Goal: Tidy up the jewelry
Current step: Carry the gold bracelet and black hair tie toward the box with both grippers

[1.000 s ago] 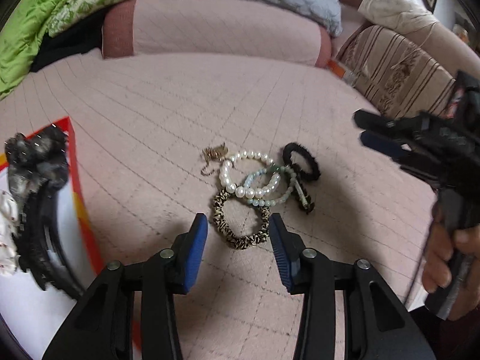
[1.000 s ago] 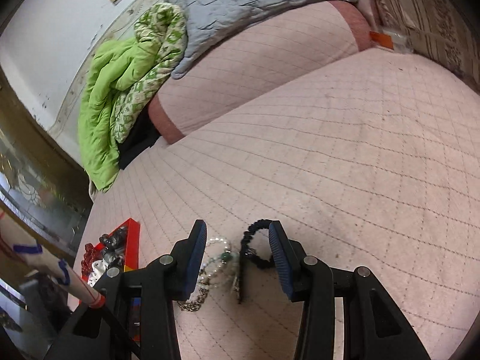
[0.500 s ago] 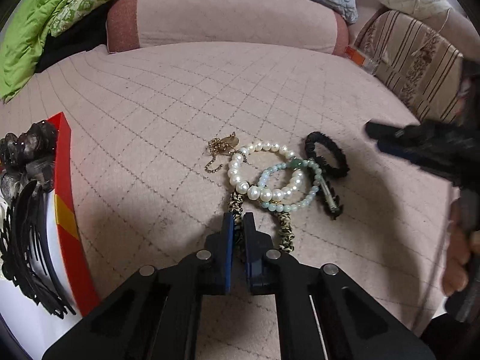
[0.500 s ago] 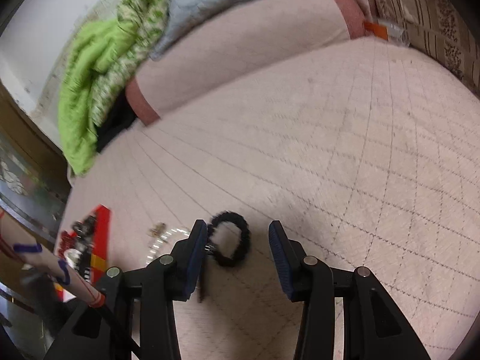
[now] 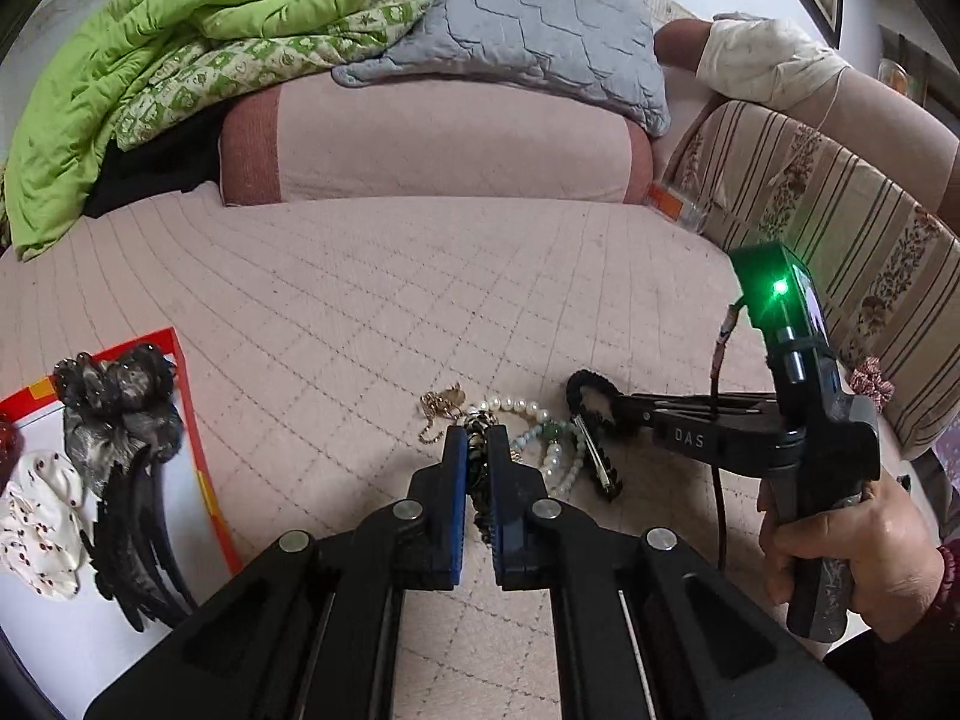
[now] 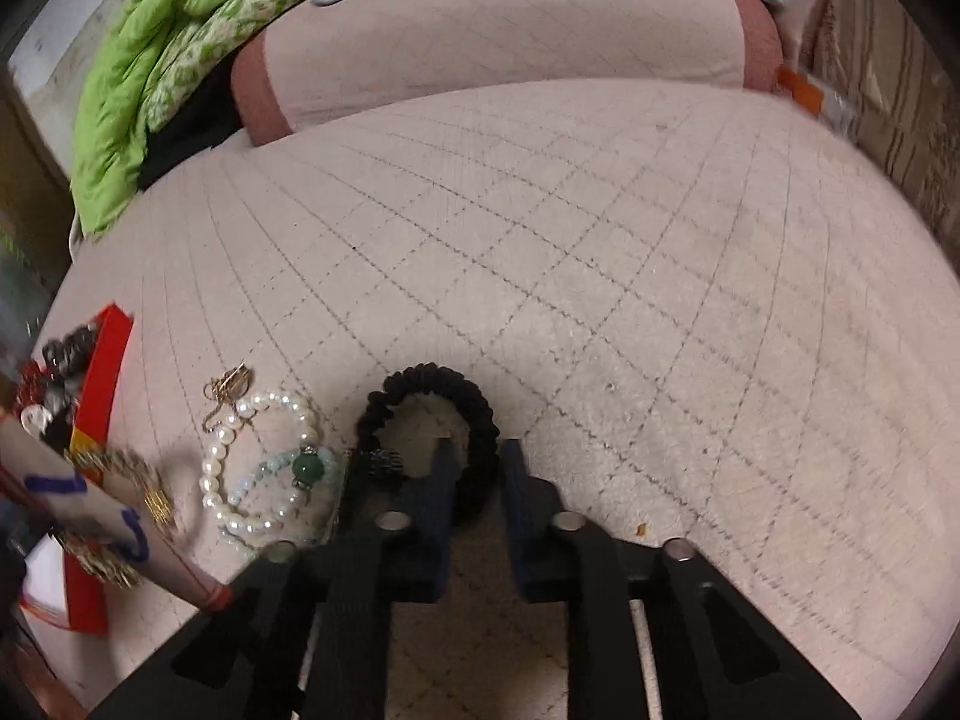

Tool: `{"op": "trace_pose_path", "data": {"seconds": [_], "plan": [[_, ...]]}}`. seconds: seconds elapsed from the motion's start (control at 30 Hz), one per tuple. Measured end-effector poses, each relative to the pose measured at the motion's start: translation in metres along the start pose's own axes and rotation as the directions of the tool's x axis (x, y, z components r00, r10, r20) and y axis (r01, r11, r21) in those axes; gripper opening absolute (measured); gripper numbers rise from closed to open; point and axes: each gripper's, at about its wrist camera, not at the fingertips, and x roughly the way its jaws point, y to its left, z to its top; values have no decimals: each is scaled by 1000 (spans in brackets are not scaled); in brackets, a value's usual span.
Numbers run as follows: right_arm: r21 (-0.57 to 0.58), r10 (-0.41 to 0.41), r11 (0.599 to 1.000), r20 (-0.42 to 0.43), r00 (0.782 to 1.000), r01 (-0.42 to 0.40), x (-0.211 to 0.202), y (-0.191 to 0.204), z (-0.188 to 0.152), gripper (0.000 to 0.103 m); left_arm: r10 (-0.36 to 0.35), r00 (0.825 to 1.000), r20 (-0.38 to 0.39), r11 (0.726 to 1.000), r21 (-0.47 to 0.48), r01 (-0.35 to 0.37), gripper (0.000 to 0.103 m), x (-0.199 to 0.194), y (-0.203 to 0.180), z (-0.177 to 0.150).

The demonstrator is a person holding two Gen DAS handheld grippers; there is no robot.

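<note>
On the pink quilted bed lies a small heap of jewelry: a pearl bracelet (image 5: 516, 407) (image 6: 240, 420), a pale bead bracelet with a green stone (image 5: 549, 433) (image 6: 307, 468), a gold chain (image 5: 441, 407) (image 6: 228, 387) and a dark hair clip (image 5: 600, 471). My left gripper (image 5: 477, 447) is shut on a leopard-print band (image 5: 477, 468), raised a little off the quilt. My right gripper (image 6: 480, 468) (image 5: 600, 405) straddles the near side of a black hair tie (image 6: 432, 381) (image 5: 585, 387). Its jaws are closing, and the pads look to be touching the tie.
A red-rimmed box (image 5: 195, 438) (image 6: 102, 360) at the left holds black hair accessories (image 5: 120, 420) and a white spotted scrunchie (image 5: 36, 516). A pink bolster (image 5: 432, 144), green quilt (image 5: 150, 30) and grey pillow (image 5: 540, 18) lie at the back; a striped cushion (image 5: 840, 240) stands right. A hand (image 5: 852, 546) holds the right gripper.
My left gripper shut on the leopard-print band and lifted it a little. My right gripper tilted down over the black hair tie and its jaws narrowed around it.
</note>
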Motion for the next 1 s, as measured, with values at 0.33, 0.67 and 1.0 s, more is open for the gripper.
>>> {"op": "trace_pose_path", "data": {"seconds": [0.33, 0.67, 1.0], "plan": [[21, 100, 994, 243, 965, -109, -69, 1, 2, 10, 35, 999, 31, 999, 7, -36, 6, -7, 4, 4], [-83, 263, 965, 338, 903, -250, -92, 41, 1, 10, 74, 996, 42, 997, 6, -74, 6, -11, 11, 3], [-146, 332, 943, 304, 893, -301, -88, 74, -2, 10, 120, 991, 63, 993, -14, -120, 6, -26, 29, 1]]}}
